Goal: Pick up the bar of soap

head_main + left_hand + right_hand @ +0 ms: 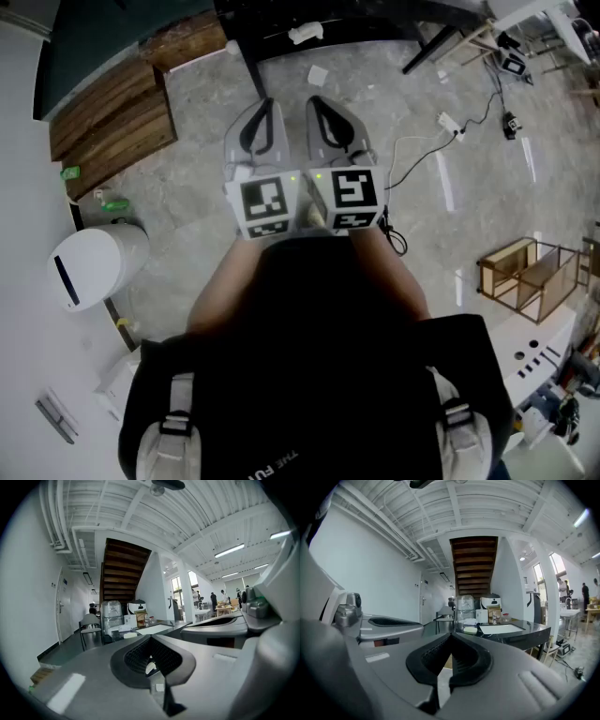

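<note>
The dark glossy counter (529, 632) stood well ahead, just right of centre in the right gripper view. I held the grey left gripper (264, 105) and grey right gripper (315, 103) side by side, jaws pressed together on nothing, probably a starting pose. The pale oval bar of soap (469, 630) lay on the counter's left end, not yet reached.

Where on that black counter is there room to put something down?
The right end of the counter, beside the white board, looks bare. Its left part is crowded: soap, water jug, cooker, boxes.
</note>
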Motion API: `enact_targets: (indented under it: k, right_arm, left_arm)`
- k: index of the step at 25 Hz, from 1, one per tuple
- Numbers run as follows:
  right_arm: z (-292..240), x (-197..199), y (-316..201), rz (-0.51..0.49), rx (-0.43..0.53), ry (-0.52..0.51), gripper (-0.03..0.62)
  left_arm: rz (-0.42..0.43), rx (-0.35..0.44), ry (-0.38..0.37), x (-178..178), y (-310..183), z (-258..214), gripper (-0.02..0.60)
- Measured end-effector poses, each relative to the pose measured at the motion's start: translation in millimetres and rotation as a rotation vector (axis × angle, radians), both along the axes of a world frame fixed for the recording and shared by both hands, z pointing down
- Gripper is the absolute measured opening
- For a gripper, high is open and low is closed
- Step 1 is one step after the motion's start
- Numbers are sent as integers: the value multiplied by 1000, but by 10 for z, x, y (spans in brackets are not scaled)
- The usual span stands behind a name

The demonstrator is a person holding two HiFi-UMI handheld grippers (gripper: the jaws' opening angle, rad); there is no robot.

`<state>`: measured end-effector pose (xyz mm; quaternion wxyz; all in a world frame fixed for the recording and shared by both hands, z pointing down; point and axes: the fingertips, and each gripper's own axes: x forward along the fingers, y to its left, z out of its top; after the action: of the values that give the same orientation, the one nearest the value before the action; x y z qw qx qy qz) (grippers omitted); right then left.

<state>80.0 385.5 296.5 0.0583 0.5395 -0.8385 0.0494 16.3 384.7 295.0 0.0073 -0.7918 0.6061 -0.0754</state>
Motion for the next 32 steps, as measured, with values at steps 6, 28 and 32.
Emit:
enact_targets:
  k: [6, 28, 32]
  right_arm:
    - [-8, -14, -39, -4, 9, 2, 11]
    - [-36, 575, -157, -69, -2, -22, 11]
    - [-23, 716, -209, -87, 11, -22, 11]
  left_arm:
    - [-7, 10, -2, -18, -35, -2, -2]
    - [-53, 34, -22, 436, -114, -72, -2]
    - [-63, 44, -34, 585, -124, -55, -2]
